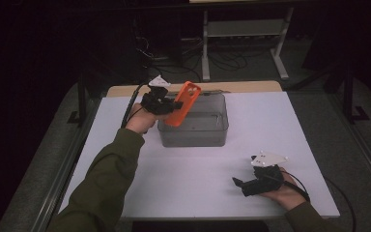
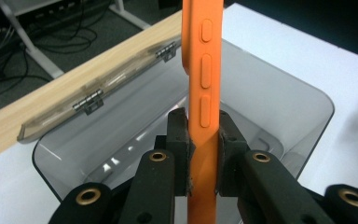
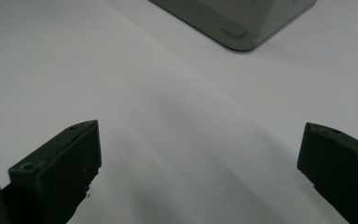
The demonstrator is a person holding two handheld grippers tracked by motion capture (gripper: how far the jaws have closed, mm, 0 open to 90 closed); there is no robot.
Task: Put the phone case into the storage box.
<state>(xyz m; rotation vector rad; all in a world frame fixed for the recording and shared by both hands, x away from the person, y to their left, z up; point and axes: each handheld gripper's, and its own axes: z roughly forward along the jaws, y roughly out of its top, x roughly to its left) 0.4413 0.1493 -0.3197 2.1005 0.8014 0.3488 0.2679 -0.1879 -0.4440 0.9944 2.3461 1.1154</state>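
An orange phone case (image 1: pixel 183 103) hangs tilted over the left end of a clear grey box (image 1: pixel 212 133) at the middle of the white table. My left gripper (image 1: pixel 173 105) is shut on the case, its black pads (image 2: pixel 179 140) pressing both faces of the orange phone case (image 2: pixel 204 93) edge-on, side buttons showing. Below it lies the open clear grey box (image 2: pixel 303 107), its hinged lid (image 2: pixel 93 100) folded back. My right gripper (image 1: pixel 237 182) rests low near the table's front right, jaws wide apart with nothing between its fingertips (image 3: pixel 79 154).
The white table (image 1: pixel 125 193) has free surface at front and at both sides of the box. A wooden strip (image 1: pixel 251 87) runs along its far edge. Beyond stand a metal shelf frame (image 1: pixel 244 29) and cables on the floor. A corner of the box (image 3: pixel 247 28) lies ahead of my right gripper.
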